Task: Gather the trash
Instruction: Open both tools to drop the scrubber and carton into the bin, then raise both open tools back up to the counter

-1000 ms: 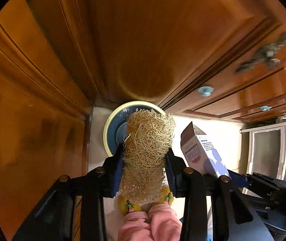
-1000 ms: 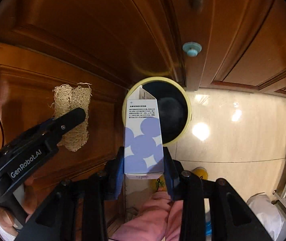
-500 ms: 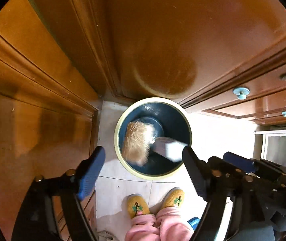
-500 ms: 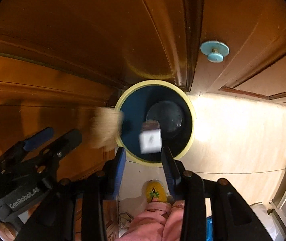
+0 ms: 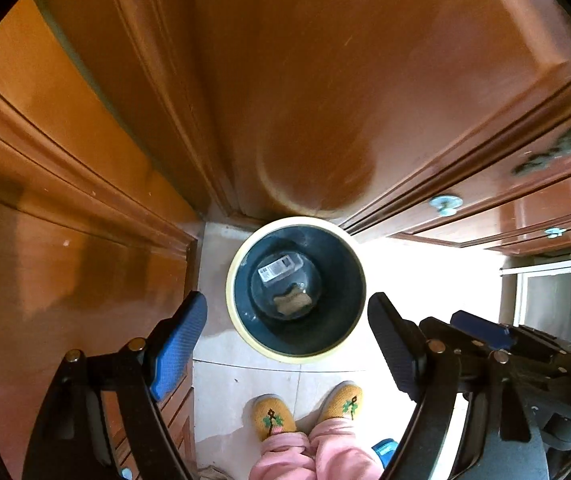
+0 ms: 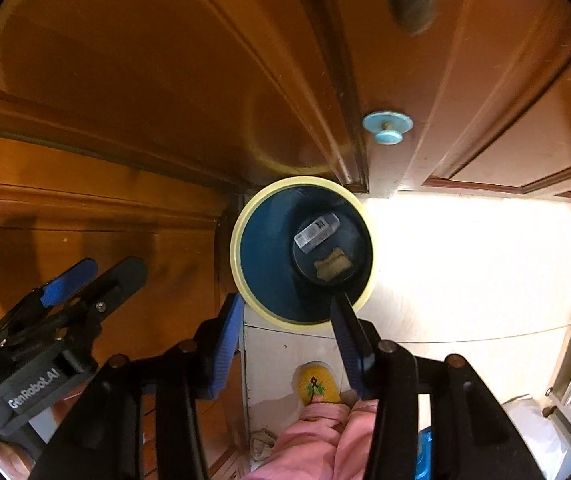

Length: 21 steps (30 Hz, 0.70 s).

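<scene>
A dark blue bin with a pale yellow rim (image 5: 231,280) (image 6: 238,248) stands on the floor in the corner of the cabinets. On its bottom lie a small white carton (image 5: 279,268) (image 6: 317,233) and a tan loofah piece (image 5: 291,302) (image 6: 331,266). High above the bin, my left gripper (image 5: 287,300) points down, wide open and empty. My right gripper (image 6: 285,304) hangs above the bin's near rim; its jaws are opening with nothing between them. Each gripper also shows at the edge of the other's view: the left (image 6: 93,276), the right (image 5: 481,328).
Brown wooden cabinet doors (image 5: 305,80) with light blue knobs (image 6: 387,126) enclose the bin on two sides. The person's yellow slippers (image 5: 273,420) and pink trouser legs (image 5: 313,456) stand on the pale tile floor (image 6: 465,264) just in front of the bin.
Both grippers let go. The loofah and the carton fell from the jaws into the bin and now lie on its bottom. The left jaws opened wide; the right jaws spread further.
</scene>
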{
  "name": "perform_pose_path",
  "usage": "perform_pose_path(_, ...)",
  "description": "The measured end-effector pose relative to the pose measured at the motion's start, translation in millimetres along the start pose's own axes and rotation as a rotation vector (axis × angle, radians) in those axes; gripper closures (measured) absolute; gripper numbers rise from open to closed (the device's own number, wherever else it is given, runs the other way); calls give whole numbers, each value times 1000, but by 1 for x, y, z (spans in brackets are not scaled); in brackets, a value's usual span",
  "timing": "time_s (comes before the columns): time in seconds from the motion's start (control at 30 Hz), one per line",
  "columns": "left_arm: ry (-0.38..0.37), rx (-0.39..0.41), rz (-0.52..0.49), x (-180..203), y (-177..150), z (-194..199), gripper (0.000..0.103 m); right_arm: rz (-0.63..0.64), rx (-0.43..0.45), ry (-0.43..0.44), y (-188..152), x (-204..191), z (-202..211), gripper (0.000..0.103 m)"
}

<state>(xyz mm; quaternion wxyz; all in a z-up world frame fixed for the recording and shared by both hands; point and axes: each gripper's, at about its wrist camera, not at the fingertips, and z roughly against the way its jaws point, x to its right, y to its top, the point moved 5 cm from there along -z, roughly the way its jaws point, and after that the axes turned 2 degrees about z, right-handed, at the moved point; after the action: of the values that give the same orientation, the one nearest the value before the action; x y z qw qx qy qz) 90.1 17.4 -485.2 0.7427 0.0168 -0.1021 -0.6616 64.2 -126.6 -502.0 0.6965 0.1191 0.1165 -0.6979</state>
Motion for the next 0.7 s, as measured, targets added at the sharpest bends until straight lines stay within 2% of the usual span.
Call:
perform_pose_path(0.23,-39,63,3,20,4,70,22,-15,58,7,-11,-6,61,57)
perform_pose_path(0.4,-62,115,-32,36,8,129,22,-19,107,-17,-18,-15,115,57)
perform_pose_path(0.7,-95,242,-119,56,29,256,22,11,200,-27,-25,-53,220,57)
